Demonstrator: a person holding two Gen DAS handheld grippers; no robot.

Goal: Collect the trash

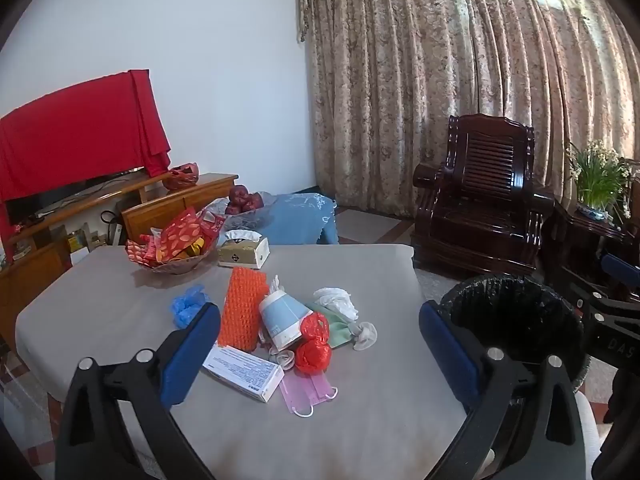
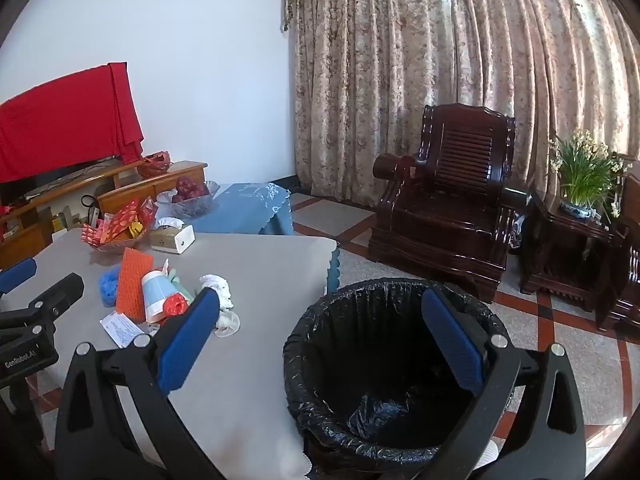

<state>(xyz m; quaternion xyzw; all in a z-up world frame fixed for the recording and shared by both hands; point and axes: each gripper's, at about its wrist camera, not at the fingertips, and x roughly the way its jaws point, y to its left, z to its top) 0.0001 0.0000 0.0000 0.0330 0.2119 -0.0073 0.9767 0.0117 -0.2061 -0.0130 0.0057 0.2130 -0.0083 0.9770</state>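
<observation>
A pile of trash lies on the grey table (image 1: 360,420): an orange foam net (image 1: 242,310), a paper cup (image 1: 282,316), red plastic bags (image 1: 314,346), a white box (image 1: 242,372), a pink mask (image 1: 308,392), a blue bag (image 1: 188,304), white tissue (image 1: 338,300) and a green cloth (image 1: 338,328). My left gripper (image 1: 320,348) is open and empty, above the table just short of the pile. A bin with a black liner (image 2: 384,368) stands by the table's right edge. My right gripper (image 2: 320,340) is open and empty above the bin's left rim. The pile also shows in the right wrist view (image 2: 160,292).
A basket of red packets (image 1: 172,246) and a tissue box (image 1: 244,250) sit at the table's far side. A glass bowl of apples (image 1: 242,204) stands on a blue-covered stool behind. A dark wooden armchair (image 2: 448,196), a side table with a plant (image 2: 580,184), a TV cabinet (image 1: 72,216).
</observation>
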